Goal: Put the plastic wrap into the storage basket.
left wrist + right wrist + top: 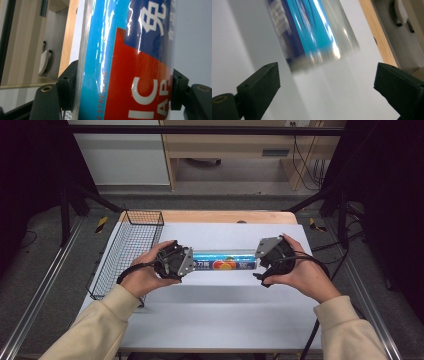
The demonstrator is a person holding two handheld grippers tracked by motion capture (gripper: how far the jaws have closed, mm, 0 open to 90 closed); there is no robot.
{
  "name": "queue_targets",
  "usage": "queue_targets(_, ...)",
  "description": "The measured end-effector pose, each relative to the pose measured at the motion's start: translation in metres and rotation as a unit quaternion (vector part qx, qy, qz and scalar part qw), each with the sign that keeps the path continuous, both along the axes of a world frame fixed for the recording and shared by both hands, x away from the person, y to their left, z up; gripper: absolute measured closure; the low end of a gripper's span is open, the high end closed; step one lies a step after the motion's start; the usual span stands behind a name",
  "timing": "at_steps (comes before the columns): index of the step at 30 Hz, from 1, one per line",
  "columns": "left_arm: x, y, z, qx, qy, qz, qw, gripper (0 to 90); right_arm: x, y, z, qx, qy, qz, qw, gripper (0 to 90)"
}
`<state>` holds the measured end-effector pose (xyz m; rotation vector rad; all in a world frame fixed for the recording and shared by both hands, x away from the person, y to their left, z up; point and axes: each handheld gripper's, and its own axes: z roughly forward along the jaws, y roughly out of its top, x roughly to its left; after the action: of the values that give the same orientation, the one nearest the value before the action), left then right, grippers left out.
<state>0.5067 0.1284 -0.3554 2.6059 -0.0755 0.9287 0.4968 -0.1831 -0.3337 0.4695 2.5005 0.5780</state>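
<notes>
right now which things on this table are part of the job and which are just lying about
In the job:
- blue roll of plastic wrap, lying across the white mat
- left hand-held gripper, shut on one end of the roll
- right hand-held gripper, jaws wide open just off the other end

Lying about:
- black wire basket at the table's left edge, untouched
- shelving beyond the table
</notes>
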Motion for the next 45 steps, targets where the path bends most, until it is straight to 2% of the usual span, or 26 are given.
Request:
queue_targets(1, 0.0, 0.003, 0.001, -0.004, 0.001, 0.006, 1.0, 30.0, 0.0, 0.0, 0.0, 0.0, 0.0, 0.0, 1.0, 6.5)
queue_targets(2, 0.001, 0.007, 0.002, -0.009, 0.0, 0.014, 0.9999, 30.0, 0.001, -0.006, -0.002, 0.015, -0.005, -0.015, 0.9998, 7.5)
queue_targets(4, 0.002, 0.013, 0.006, -0.021, -0.002, 0.028, 0.9994, 30.1, 0.002, -0.015, -0.01, 0.047, -0.014, -0.051, 0.9975, 7.3)
queue_targets(6, 0.003, 0.015, 0.008, -0.029, 0.0, 0.031, 0.9991, 30.2, 0.003, -0.02, -0.019, 0.073, -0.02, -0.088, 0.9932, 7.9)
queue_targets(7, 0.002, 0.019, 0.011, -0.039, -0.003, 0.046, 0.9982, 30.3, 0.004, -0.023, -0.025, 0.092, -0.031, -0.114, 0.9887, 8.9)
queue_targets(9, 0.003, 0.023, 0.015, -0.049, -0.006, 0.055, 0.9972, 30.3, 0.006, -0.025, -0.035, 0.113, -0.051, -0.151, 0.9807, 8.1)
queue_targets(13, 0.005, 0.03, 0.022, -0.086, -0.011, 0.072, 0.9936, 30.4, 0.011, -0.031, -0.054, 0.173, -0.091, -0.237, 0.9516, 8.9)
queue_targets(14, 0.005, 0.03, 0.022, -0.086, -0.011, 0.072, 0.9936, 30.4, 0.011, -0.031, -0.054, 0.173, -0.091, -0.237, 0.9516, 8.9)
queue_targets(15, 0.005, 0.032, 0.024, -0.096, -0.011, 0.076, 0.9924, 30.4, 0.012, -0.033, -0.058, 0.189, -0.1, -0.25, 0.9445, 9.0)
queue_targets(16, 0.007, 0.034, 0.028, -0.112, -0.013, 0.082, 0.9903, 30.5, 0.012, -0.034, -0.067, 0.209, -0.119, -0.275, 0.9308, 8.7)
queue_targets(19, 0.01, 0.038, 0.034, -0.122, -0.014, 0.09, 0.9883, 30.5, 0.01, -0.037, -0.079, 0.217, -0.155, -0.312, 0.912, 8.7)
queue_targets(22, 0.012, 0.039, 0.036, -0.13, -0.011, 0.099, 0.9865, 30.6, 0.01, -0.039, -0.085, 0.216, -0.144, -0.326, 0.9092, 5.9)
queue_targets(23, 0.014, 0.041, 0.037, -0.132, -0.014, 0.105, 0.9856, 30.5, 0.009, -0.043, -0.09, 0.23, -0.13, -0.355, 0.8967, 7.0)
queue_targets(24, 0.014, 0.042, 0.038, -0.137, -0.011, 0.111, 0.9843, 30.6, 0.009, -0.046, -0.092, 0.246, -0.115, -0.363, 0.8912, 6.1)
queue_targets(25, 0.014, 0.042, 0.038, -0.137, -0.011, 0.111, 0.9843, 30.6, 0.009, -0.046, -0.092, 0.246, -0.115, -0.363, 0.8912, 6.1)
queue_targets(26, 0.015, 0.043, 0.039, -0.138, -0.014, 0.119, 0.9832, 30.6, 0.009, -0.051, -0.095, 0.263, -0.083, -0.385, 0.8808, 6.8)
queue_targets(27, 0.015, 0.043, 0.039, -0.138, -0.014, 0.119, 0.9832, 30.6, 0.008, -0.053, -0.096, 0.262, -0.076, -0.395, 0.8774, 7.2)
queue_targets(30, 0.014, 0.045, 0.041, -0.132, -0.014, 0.13, 0.9825, 30.6, 0.004, -0.057, -0.098, 0.249, -0.081, -0.406, 0.8758, 7.7)
queue_targets(31, 0.013, 0.046, 0.042, -0.133, -0.013, 0.133, 0.9821, 30.7, 0.002, -0.061, -0.1, 0.259, -0.06, -0.411, 0.8721, 6.8)
queue_targets(33, 0.009, 0.048, 0.046, -0.129, -0.016, 0.145, 0.9809, 30.7, 0.001, -0.063, -0.102, 0.248, -0.05, -0.416, 0.8736, 6.7)
queue_targets(36, 0.007, 0.051, 0.047, -0.128, -0.02, 0.15, 0.98, 30.7, -0.001, -0.065, -0.102, 0.248, -0.052, -0.417, 0.8731, 7.0)
queue_targets(37, 0.005, 0.052, 0.048, -0.128, -0.021, 0.154, 0.9795, 30.7, -0.001, -0.065, -0.103, 0.242, -0.05, -0.415, 0.8755, 6.4)
queue_targets(38, 0.004, 0.054, 0.049, -0.128, -0.02, 0.158, 0.9789, 30.7, -0.001, -0.065, -0.103, 0.243, -0.048, -0.414, 0.876, 5.9)
queue_targets(39, 0.0, 0.057, 0.05, -0.125, -0.024, 0.166, 0.9779, 30.7, 0.0, -0.063, -0.105, 0.232, -0.051, -0.409, 0.8811, 6.2)
queue_targets(42, -0.005, 0.061, 0.052, -0.119, -0.024, 0.171, 0.9777, 30.7, 0.0, -0.062, -0.106, 0.223, -0.05, -0.404, 0.8857, 6.7)
queue_targets(45, -0.018, 0.07, 0.057, -0.119, -0.032, 0.186, 0.9749, 30.7, -0.002, -0.06, -0.104, 0.228, -0.053, -0.408, 0.8825, 7.2)
